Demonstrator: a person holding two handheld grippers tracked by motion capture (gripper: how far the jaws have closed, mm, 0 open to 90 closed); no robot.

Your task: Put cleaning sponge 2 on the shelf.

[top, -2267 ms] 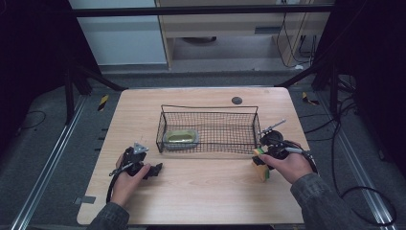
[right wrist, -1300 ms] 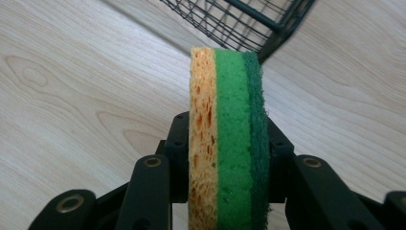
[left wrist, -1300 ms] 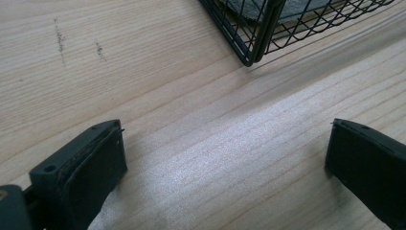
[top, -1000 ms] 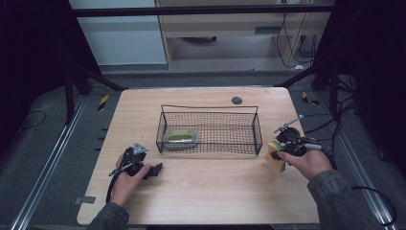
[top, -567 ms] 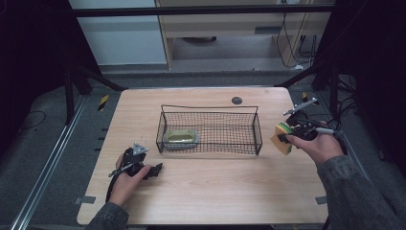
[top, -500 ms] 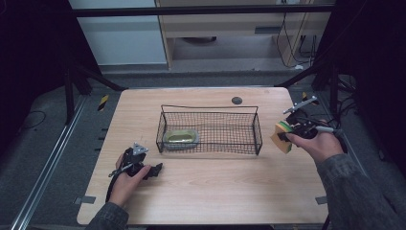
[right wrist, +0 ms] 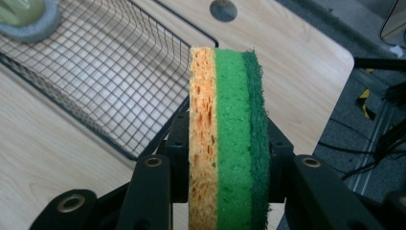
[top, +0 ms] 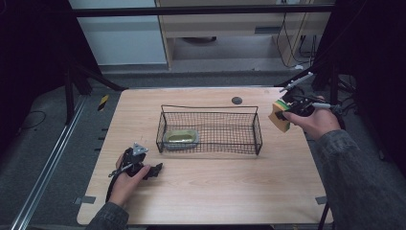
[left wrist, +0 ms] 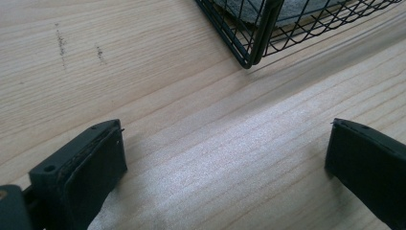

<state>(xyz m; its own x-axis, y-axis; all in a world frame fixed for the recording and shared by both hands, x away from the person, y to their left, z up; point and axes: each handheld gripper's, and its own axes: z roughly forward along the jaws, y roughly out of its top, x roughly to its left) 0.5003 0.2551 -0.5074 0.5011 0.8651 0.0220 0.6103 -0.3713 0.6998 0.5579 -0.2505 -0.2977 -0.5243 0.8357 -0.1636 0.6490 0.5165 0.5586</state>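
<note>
Right claw [right wrist: 225,191]: jaws clamped on the two broad faces of a sponge [right wrist: 229,134], which stands on edge between them, held in the air. The sponge shows three layers: an orange porous layer, a bright green layer and a dark green scouring pad. In the high view the right claw [top: 287,115] carries the sponge [top: 279,116] above the right end of the counter [top: 287,191], just beside the short right wall of the wire basket [top: 258,139] and outside it.

The sponge is judged light, soft and compressible. A grip across the flat faces, as here, spreads the squeeze. The rough pad should resist slipping, and breakage is no concern.

Left claw [left wrist: 225,167]: jaws wide apart, holding nothing, resting low over bare counter wood near one corner of the basket [left wrist: 251,45]. In the high view the left claw [top: 151,171] lies at the near left, in front of the basket.

Inside the basket, at its left end, lies a yellow-green oval item on a grey base [top: 181,138]. A small dark disc [top: 236,100] sits on the counter beyond the basket.
</note>
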